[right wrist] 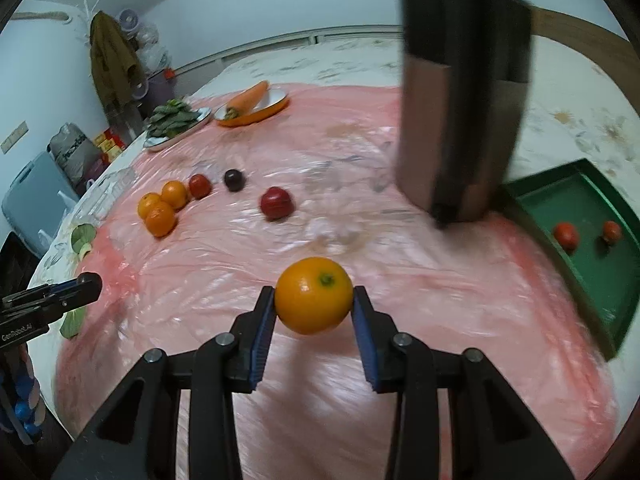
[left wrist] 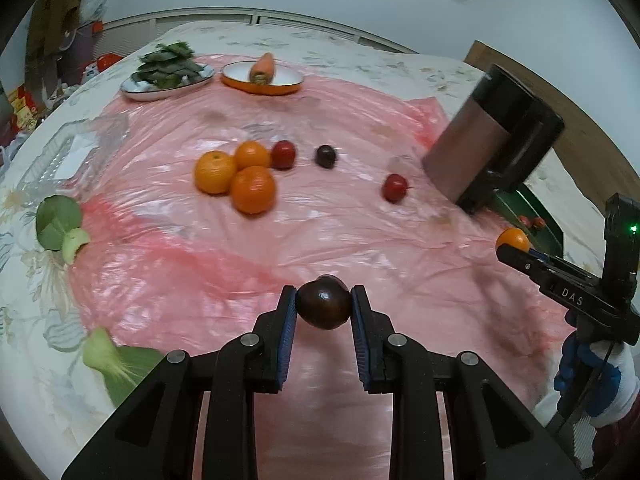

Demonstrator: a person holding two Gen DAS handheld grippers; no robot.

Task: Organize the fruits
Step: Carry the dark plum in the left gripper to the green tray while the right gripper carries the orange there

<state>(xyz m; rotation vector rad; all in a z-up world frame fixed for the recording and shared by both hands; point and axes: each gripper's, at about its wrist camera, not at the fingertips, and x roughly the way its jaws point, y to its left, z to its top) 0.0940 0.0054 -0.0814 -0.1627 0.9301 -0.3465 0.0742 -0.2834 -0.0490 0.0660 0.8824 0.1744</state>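
Note:
My left gripper [left wrist: 324,307] is shut on a dark brown plum-like fruit [left wrist: 325,303], held above the pink plastic sheet [left wrist: 200,264]. My right gripper [right wrist: 314,307] is shut on an orange [right wrist: 314,300], also off the sheet; the same orange [left wrist: 513,239] shows at the right of the left wrist view. Three oranges [left wrist: 236,176] lie clustered mid-sheet, with a red fruit [left wrist: 283,154], a dark fruit [left wrist: 325,156] and another red fruit [left wrist: 395,187] beside them. A green tray [right wrist: 588,280] at the right holds two small red fruits [right wrist: 566,235].
A tall dark, coppery canister [right wrist: 460,112] stands beside the tray. At the back, a plate of greens [left wrist: 168,68] and an orange dish with a carrot [left wrist: 262,74]. Loose green leaves [left wrist: 58,222] and a clear plastic box [left wrist: 64,152] lie at the left edge.

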